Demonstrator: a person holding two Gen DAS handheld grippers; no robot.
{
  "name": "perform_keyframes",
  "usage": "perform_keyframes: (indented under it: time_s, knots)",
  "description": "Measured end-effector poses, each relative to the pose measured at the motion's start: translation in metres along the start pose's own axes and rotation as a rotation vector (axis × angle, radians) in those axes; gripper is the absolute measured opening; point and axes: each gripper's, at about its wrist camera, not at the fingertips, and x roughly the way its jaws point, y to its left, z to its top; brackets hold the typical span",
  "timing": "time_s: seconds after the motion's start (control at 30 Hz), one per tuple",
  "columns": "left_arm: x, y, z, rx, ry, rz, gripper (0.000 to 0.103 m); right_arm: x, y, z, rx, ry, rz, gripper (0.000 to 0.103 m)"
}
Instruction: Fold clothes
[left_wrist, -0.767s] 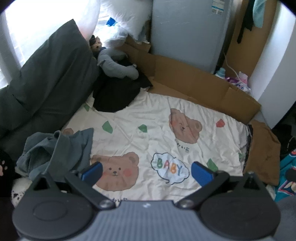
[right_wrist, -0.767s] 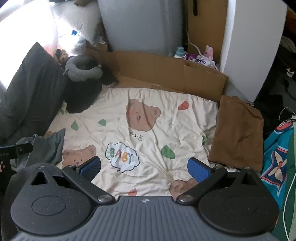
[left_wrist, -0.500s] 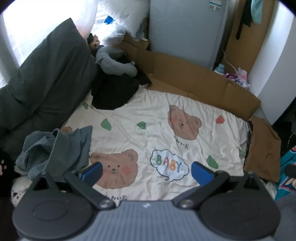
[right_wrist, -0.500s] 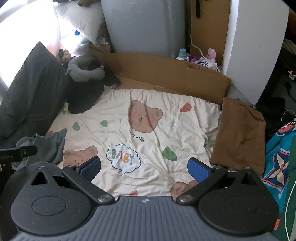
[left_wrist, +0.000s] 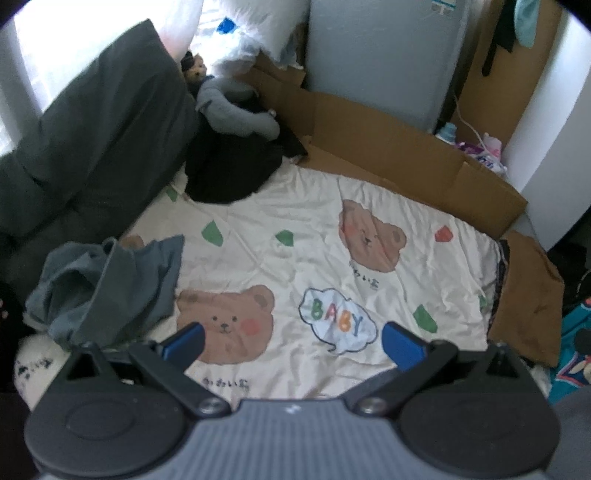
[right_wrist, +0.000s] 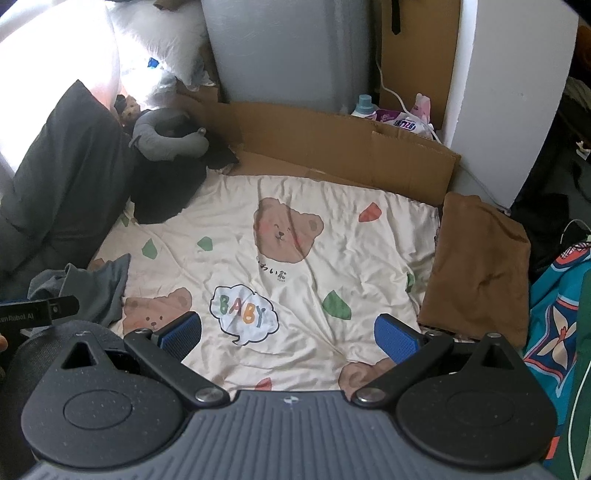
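Left gripper (left_wrist: 293, 341): I have its jaws spread wide, blue pads holding nothing, hanging above the cream bear-print sheet (left_wrist: 314, 229). Between the pads I see the big bear face and the "BABY" speech bubble (left_wrist: 338, 325). The crumpled grey-blue garment (left_wrist: 107, 284) lies in a heap at the sheet's left edge, just outside my left pad and a little ahead of it, not touching the pad.

Right gripper (right_wrist: 290, 336): jaws equally wide apart, empty, over the near part of the same sheet (right_wrist: 303, 206). From this side the grey-blue garment (right_wrist: 92, 288) sits well off to the left, beyond the left pad. A folded brown garment (right_wrist: 480, 269) lies flat along the sheet's right edge, just past my right pad.

At the far end, a dark pillow (left_wrist: 96, 140) leans on the left, a grey neck pillow (right_wrist: 168, 136) rests on dark fabric, and flattened cardboard (right_wrist: 332, 147) borders the sheet.
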Motion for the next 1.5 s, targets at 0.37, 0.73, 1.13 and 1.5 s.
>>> perform_keyframes:
  time_s: [0.37,0.73,1.13,1.5]
  knots:
    - [0.001,-0.006,0.001,0.009,-0.004,0.021,0.103,0.006,0.002,0.001,-0.012,0.018,-0.008,0.103]
    - [-0.001,-0.014,-0.001,0.031,-0.001,0.044,0.103,0.010,-0.002,0.002,-0.008,0.029,0.014,0.103]
    - [-0.001,-0.016,0.004,0.037,0.022,0.040,0.102,0.015,-0.009,0.004,0.033,0.051,0.052,0.103]
    - [0.001,-0.013,0.003,0.032,0.033,0.018,0.102,0.012,-0.019,0.004,0.086,0.043,0.076,0.103]
